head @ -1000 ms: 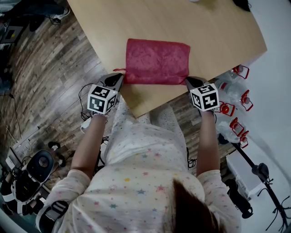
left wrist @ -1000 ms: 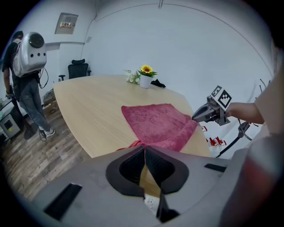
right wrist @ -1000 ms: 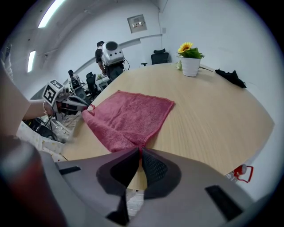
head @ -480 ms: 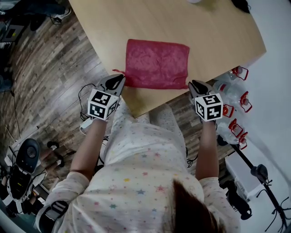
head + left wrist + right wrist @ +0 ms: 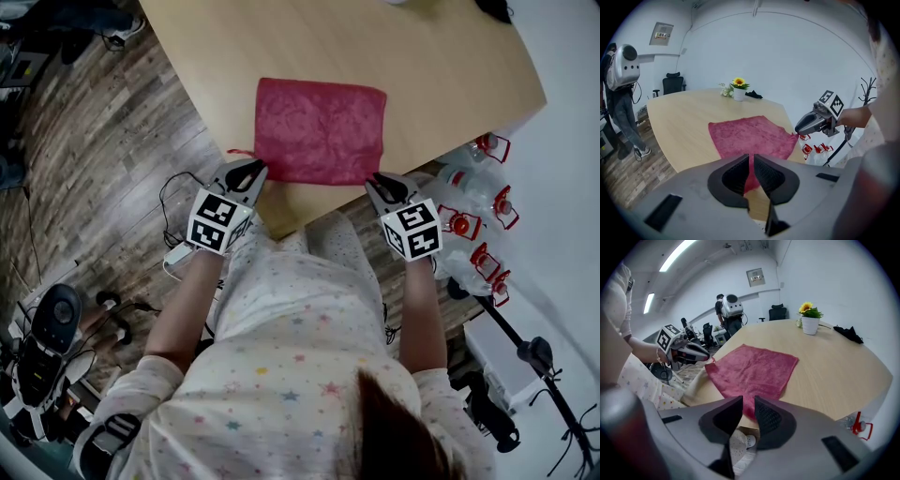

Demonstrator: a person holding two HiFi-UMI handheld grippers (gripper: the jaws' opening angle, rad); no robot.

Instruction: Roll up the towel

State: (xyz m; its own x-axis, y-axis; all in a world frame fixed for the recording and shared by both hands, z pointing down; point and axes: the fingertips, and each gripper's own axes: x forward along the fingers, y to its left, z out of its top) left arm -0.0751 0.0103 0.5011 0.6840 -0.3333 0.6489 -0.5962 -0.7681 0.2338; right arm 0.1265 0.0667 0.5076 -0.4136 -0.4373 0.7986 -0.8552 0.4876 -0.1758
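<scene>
Head view: the towel (image 5: 321,129) lies flat on the surface (image 5: 450,66), with your left gripper (image 5: 255,170) and right gripper (image 5: 375,181) at its near corners.

Left gripper view: the fingers (image 5: 733,176) look clenched on a corner.

Right gripper view: the fingers (image 5: 771,420) pinch likewise.

Rolling is only starting, so turn the near edge over evenly.

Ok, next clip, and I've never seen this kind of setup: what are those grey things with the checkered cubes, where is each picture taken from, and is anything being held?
There is no robot here. A person holds a two-jaw gripper in each hand, the left gripper and the right gripper. The marker cubes are part of them. One picture comes from a camera on the person's head, looking down. The other two cameras ride on the grippers and look along their jaws. A red towel lies flat on the wooden table, near its edge. Both grippers are by the towel's near corners with their jaws together, holding nothing.
</scene>
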